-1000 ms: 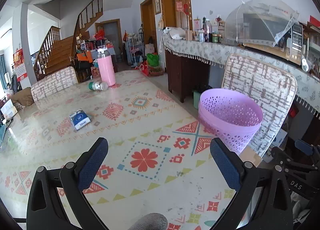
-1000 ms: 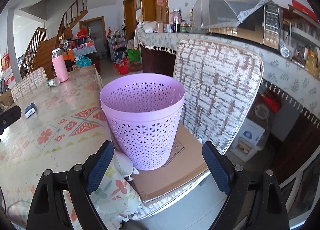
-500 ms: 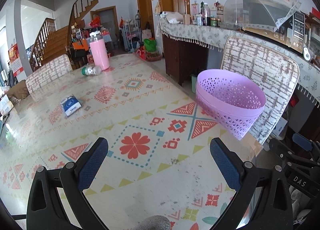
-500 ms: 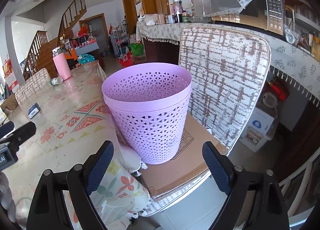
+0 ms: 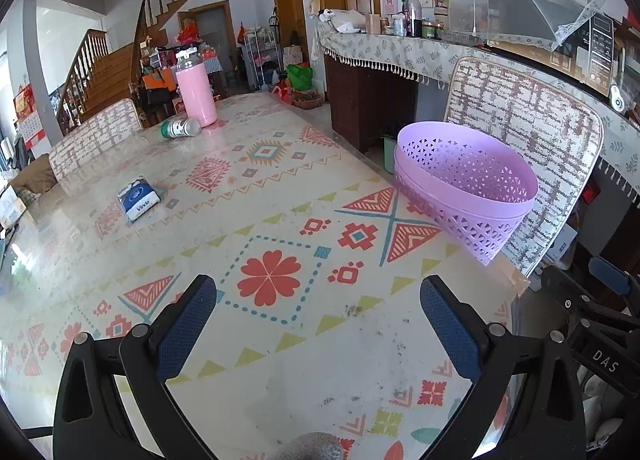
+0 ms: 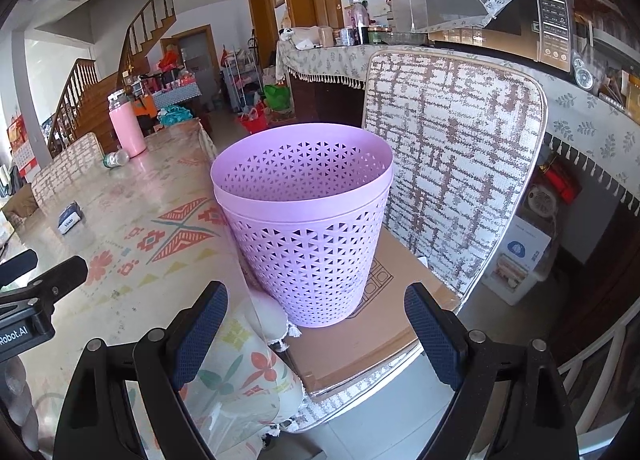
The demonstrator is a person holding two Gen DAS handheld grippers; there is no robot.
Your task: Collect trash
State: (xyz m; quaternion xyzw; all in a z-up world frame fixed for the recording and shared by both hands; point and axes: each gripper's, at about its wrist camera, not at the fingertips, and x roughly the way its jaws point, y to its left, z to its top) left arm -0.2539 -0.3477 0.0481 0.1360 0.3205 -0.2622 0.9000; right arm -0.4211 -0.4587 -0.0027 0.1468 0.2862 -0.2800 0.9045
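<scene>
A purple perforated trash basket (image 6: 308, 220) stands on a cardboard sheet (image 6: 360, 336) on a chair seat beside the table; it also shows in the left wrist view (image 5: 468, 188). A blue tissue pack (image 5: 138, 198) lies on the patterned table (image 5: 280, 220), and a small green-label bottle (image 5: 180, 127) lies on its side farther back. My left gripper (image 5: 318, 300) is open and empty above the table's near part. My right gripper (image 6: 316, 306) is open and empty just in front of the basket.
A tall pink flask (image 5: 196, 94) stands at the table's far end by the bottle. The woven chair back (image 6: 452, 164) rises behind the basket. A sideboard with jars and a microwave (image 5: 596, 52) runs along the right wall. Another chair (image 5: 96, 136) stands at the table's far left.
Both grippers have risen and tilted a little, so the table and basket sit lower in view. Both stay open and empty. No object has moved.
</scene>
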